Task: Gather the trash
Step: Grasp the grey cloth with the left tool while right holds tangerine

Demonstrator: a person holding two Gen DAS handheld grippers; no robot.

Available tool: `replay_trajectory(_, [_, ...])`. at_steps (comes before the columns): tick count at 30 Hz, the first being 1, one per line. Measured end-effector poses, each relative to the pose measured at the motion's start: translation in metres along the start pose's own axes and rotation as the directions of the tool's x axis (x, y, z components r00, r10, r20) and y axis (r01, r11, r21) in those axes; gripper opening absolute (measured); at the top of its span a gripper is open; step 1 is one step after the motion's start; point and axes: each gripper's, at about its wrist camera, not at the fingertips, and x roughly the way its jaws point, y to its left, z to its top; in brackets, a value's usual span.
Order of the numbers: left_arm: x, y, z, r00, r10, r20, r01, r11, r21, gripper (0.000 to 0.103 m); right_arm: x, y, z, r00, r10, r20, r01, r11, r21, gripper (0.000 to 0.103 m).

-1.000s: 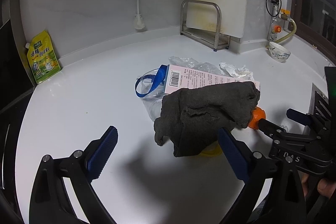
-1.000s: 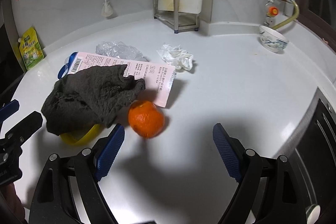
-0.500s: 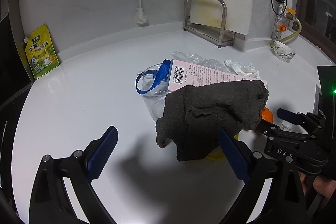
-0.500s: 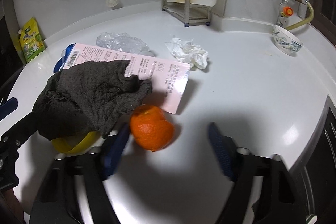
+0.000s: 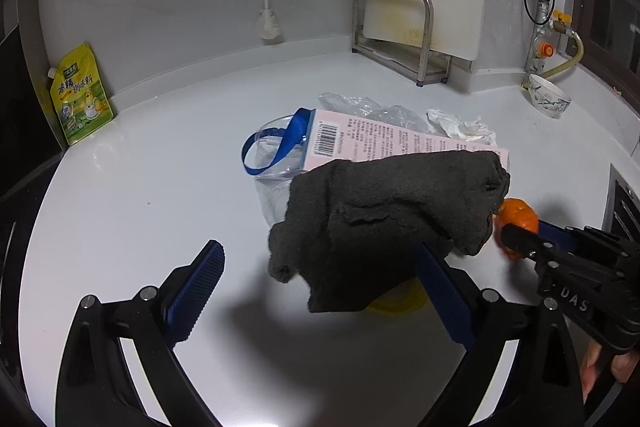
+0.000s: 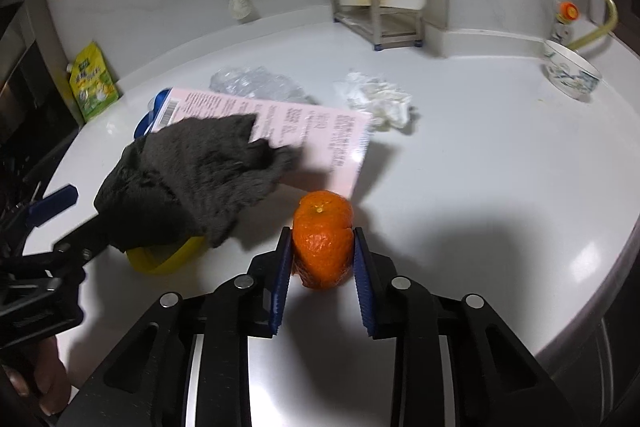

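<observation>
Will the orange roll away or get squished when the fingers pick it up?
Probably not roll: the right gripper has just been closing and its blue fingers now press both sides of the orange. It may squish a little, since its wrinkly peel looks soft and slightly pinched. Being round, it would likely roll across the smooth white counter if let go.

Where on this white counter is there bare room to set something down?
Bare stretches: between the green-yellow pouch and the clear blue-handled bag; and between the crumpled white tissue and the patterned bowl. Crowded in the middle: dark grey cloth, pink carton, orange.
</observation>
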Motion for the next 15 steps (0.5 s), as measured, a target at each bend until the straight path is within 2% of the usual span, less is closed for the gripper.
replay_trajectory(4, [-0.001, -0.013, 0.003, 1.0, 0.013, 0.024, -0.013, 1.0, 0.028, 0.094, -0.003, -0.021, -0.002, 1.0, 0.028, -0.005, -0.028, 0.998, 0.065, 0.028])
replay_trajectory(6, [-0.001, -0.017, 0.003, 0.999, 0.022, 0.029, -0.023, 0.999, 0.035, 0.094, -0.003, -0.033, -0.003, 0.997, 0.073, -0.01, -0.072, 0.99, 0.123, 0.028])
replay_trajectory(15, [0.015, -0.024, 0.005, 0.996, 0.09, 0.012, -0.091, 0.996, 0.02, 0.095, -0.009, -0.035, 0.0, 0.991, 0.131, 0.012, -0.131, 0.981, 0.145, 0.028])
